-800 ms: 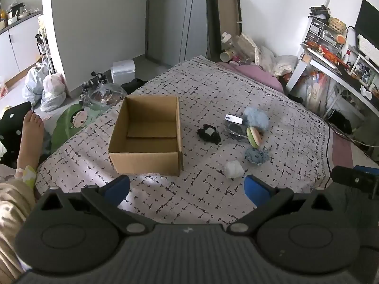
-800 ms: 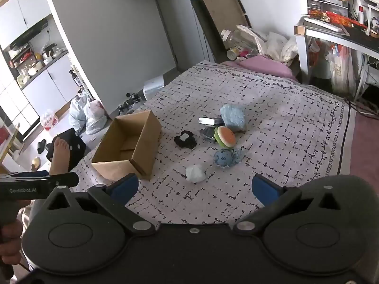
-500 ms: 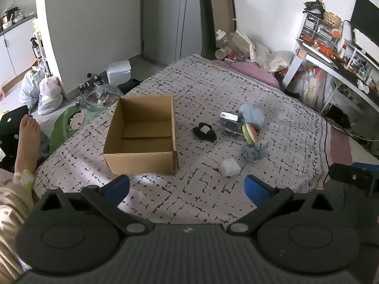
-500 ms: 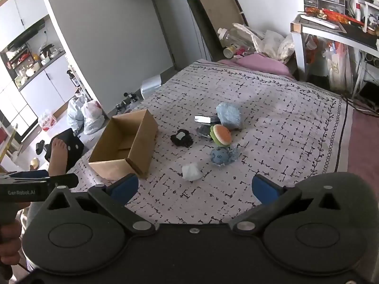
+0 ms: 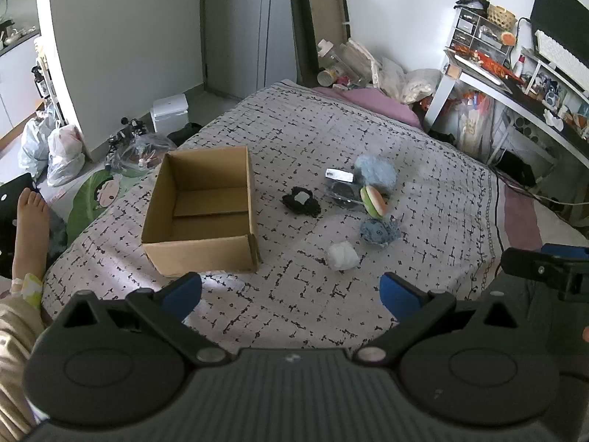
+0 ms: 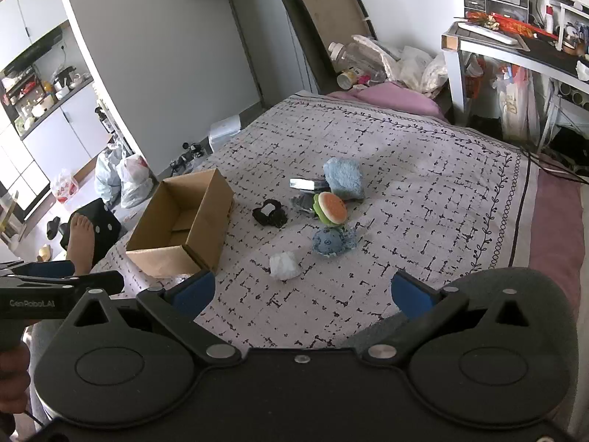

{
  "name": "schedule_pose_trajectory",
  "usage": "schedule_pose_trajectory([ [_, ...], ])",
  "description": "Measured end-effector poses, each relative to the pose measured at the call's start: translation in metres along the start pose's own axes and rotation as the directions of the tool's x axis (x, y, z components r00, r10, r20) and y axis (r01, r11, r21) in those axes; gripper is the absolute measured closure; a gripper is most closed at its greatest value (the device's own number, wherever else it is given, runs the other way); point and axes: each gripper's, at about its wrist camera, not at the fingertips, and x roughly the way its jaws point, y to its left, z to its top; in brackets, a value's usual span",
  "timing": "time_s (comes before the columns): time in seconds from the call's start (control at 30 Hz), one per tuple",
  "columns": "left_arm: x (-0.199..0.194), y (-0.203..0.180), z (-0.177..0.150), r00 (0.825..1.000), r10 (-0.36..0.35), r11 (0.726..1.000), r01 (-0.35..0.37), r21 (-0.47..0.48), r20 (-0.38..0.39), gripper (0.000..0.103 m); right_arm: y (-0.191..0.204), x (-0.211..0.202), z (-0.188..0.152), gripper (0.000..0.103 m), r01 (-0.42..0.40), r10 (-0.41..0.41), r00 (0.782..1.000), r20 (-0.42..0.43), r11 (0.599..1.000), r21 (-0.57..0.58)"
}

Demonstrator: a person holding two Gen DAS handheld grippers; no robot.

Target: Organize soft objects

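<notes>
An open, empty cardboard box [image 5: 200,213] [image 6: 184,228] sits on the patterned bedspread [image 5: 423,191]. To its right lie soft items: a black one [image 5: 301,202] [image 6: 270,213], a light blue fluffy one [image 5: 376,172] [image 6: 344,178], a burger plush [image 5: 374,202] [image 6: 331,208], a blue round plush [image 5: 379,232] [image 6: 329,241] and a white one [image 5: 343,255] [image 6: 283,266]. My left gripper [image 5: 291,291] is open and empty, near the bed's front edge. My right gripper [image 6: 302,291] is open and empty, short of the white item.
A small silver and dark packet [image 5: 340,184] [image 6: 307,184] lies among the soft items. A person's bare foot [image 5: 31,213] is left of the bed. A cluttered desk [image 5: 515,73] stands at right; bags [image 5: 62,147] lie on the floor at left.
Both grippers have drawn back and risen slightly; the box and soft items look a little farther off. Nothing on the bed has moved.
</notes>
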Motion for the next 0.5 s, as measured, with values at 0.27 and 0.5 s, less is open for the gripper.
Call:
schedule_pose_trajectory([
  [0.27,0.0013,-0.0020,0.0001,1.000,0.000,1.000,0.000,0.002,-0.004,0.001,-0.0018,0.0010,-0.0012,0.000,-0.007,0.007,1.000,0.000,1.000,0.003],
  [0.5,0.0039,-0.0041,-0.0010,1.000,0.008,1.000,-0.008,0.006,-0.006,0.001,-0.0046,-0.0001,-0.0018,0.000,-0.007,0.007,1.000,0.007,1.000,0.014],
])
